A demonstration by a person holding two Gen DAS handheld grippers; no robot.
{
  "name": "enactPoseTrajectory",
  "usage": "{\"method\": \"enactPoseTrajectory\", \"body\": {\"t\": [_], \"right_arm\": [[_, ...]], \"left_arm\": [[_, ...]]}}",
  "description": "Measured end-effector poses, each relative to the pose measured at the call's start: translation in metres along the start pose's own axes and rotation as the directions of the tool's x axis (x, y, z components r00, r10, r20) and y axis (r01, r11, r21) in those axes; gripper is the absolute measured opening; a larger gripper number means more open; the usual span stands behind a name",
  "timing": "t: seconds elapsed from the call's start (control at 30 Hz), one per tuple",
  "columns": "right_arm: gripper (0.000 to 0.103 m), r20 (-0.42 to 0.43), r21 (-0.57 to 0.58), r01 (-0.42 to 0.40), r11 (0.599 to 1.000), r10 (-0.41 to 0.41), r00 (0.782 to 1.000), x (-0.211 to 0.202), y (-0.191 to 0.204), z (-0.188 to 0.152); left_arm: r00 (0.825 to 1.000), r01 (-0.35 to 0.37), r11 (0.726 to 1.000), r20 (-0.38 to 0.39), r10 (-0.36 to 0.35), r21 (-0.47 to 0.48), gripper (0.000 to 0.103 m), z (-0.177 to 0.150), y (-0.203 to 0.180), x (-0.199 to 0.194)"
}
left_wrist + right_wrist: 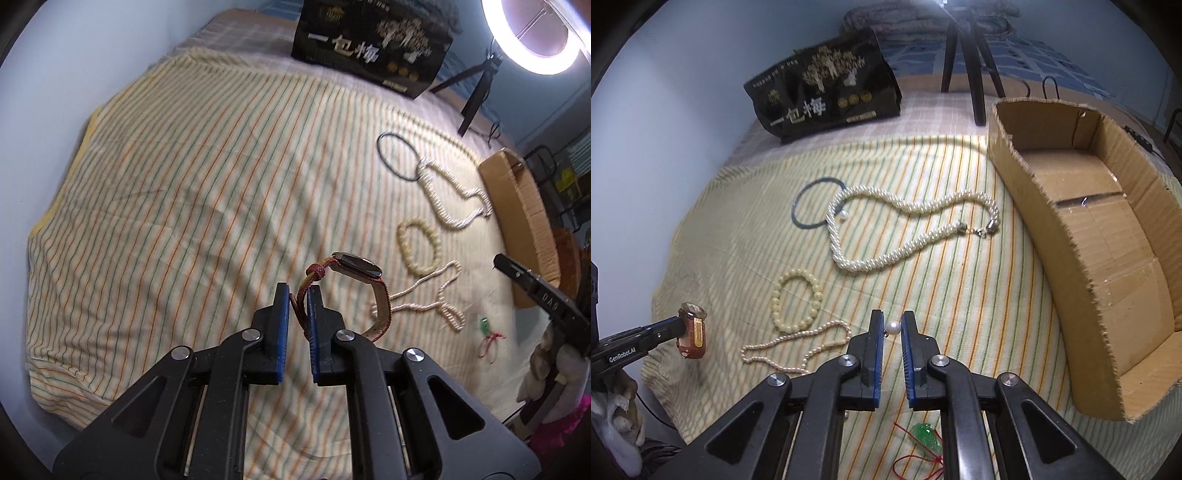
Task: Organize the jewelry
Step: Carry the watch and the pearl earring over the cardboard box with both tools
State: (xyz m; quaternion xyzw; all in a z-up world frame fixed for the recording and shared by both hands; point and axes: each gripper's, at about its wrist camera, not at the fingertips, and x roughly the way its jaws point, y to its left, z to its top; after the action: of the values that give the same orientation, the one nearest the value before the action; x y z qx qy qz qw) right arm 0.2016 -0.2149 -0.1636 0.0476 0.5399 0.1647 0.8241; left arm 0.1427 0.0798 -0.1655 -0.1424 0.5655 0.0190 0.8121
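Observation:
My left gripper point(298, 295) is shut on the red-brown strap of a wristwatch point(356, 265) and holds it above the striped cloth; the watch also shows at the left of the right wrist view point(692, 330). My right gripper point(892, 322) is shut on a single white pearl point(893, 328) above the cloth. On the cloth lie a thick twisted pearl necklace point(905, 206), a cream bead bracelet point(796, 301), a thin pearl strand point(790, 345), a black hair tie point(805, 206) and a green pendant on red cord point(925, 435).
An open cardboard box point(1082, 258) stands on the right of the cloth. A black printed bag point(823, 88) stands at the back. A tripod point(971, 55) with a ring light point(535, 33) is behind the box. A wall runs along the left.

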Motion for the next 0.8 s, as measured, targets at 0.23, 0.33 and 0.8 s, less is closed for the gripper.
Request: {"method": "enactPoseTrajectory", "body": {"t": [0.23,0.33,0.8], "right_arm": [[0.007,0.056,-0.017,0.005,1.0,-0.004,0.998,-0.029,-0.004,0.004],[0.007,0.079,-0.006,0.0,1.0,0.0,0.997,-0.042,-0.012,0.006],[0.007,0.164,0.098,0.034,0.995,-0.05,0.985,-0.091,-0.081,0.019]], "left_arm": [[0.996,0.053,0.998,0.069,-0.054,0.017,0.007,0.009,-0.024,-0.022],[0.994,0.071,0.997,0.082,-0.072,0.024,0.007,0.011,-0.033,-0.029],[0.977,0.164,0.977,0.112,-0.179,0.133,0.007,0.014,-0.127,-0.035]]}}
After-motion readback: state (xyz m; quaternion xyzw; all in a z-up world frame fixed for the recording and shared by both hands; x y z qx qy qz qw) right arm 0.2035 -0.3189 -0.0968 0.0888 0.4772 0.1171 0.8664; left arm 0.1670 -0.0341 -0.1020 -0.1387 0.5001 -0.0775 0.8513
